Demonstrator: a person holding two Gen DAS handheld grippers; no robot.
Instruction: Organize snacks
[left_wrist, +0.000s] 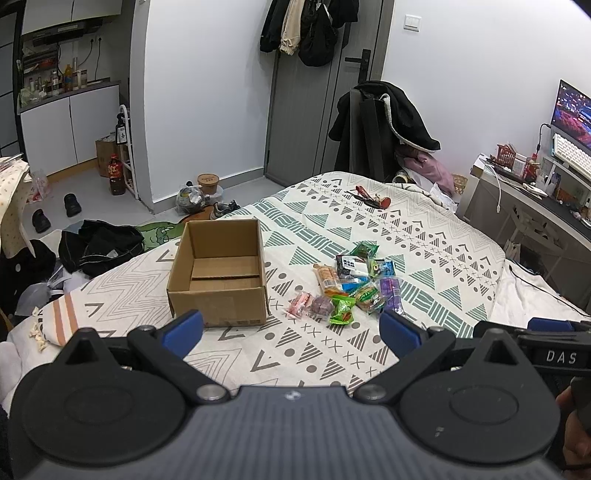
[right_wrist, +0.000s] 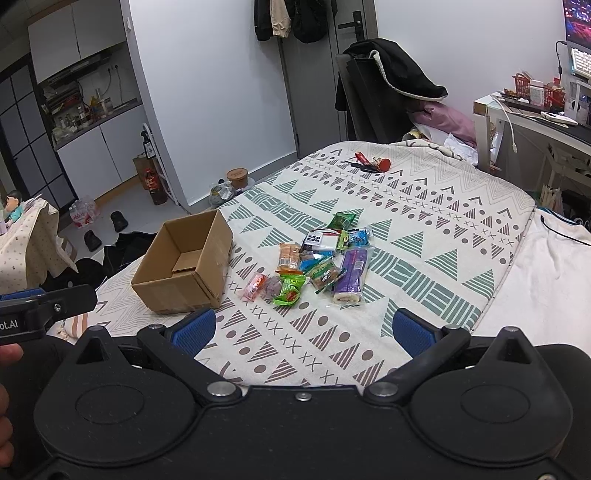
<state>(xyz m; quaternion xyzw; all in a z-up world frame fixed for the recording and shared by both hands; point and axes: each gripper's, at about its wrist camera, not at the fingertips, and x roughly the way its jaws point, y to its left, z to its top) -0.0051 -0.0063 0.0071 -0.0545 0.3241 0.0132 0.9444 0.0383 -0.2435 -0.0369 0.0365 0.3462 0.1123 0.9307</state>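
An open cardboard box (left_wrist: 218, 271) sits on the patterned bedspread (left_wrist: 424, 236), left of the snacks and apart from them. Nothing lies inside it except its own folded bottom flaps; in the right wrist view its near wall hides part of the floor of the box (right_wrist: 184, 264).

The pile of snacks (left_wrist: 349, 282) lies loose on the bedspread to the right of the box, none of it in any container. Nearest the box are a pink wrapped sweet (right_wrist: 253, 286) and a green packet (right_wrist: 290, 290); a long purple packet (right_wrist: 351, 275) lies at the right of the pile, and an orange biscuit pack (right_wrist: 289, 254) sits nearer the middle. The wrappers overlap, so those underneath are partly hidden and their print is too small to read.

The left gripper (left_wrist: 291, 326) hovers at the near edge of the bed with its blue pads spread wide, holding nothing. The right gripper (right_wrist: 303, 326) is likewise spread and empty. Far across the bedspread lie a few small red and dark objects (left_wrist: 371, 197), hard to make out.
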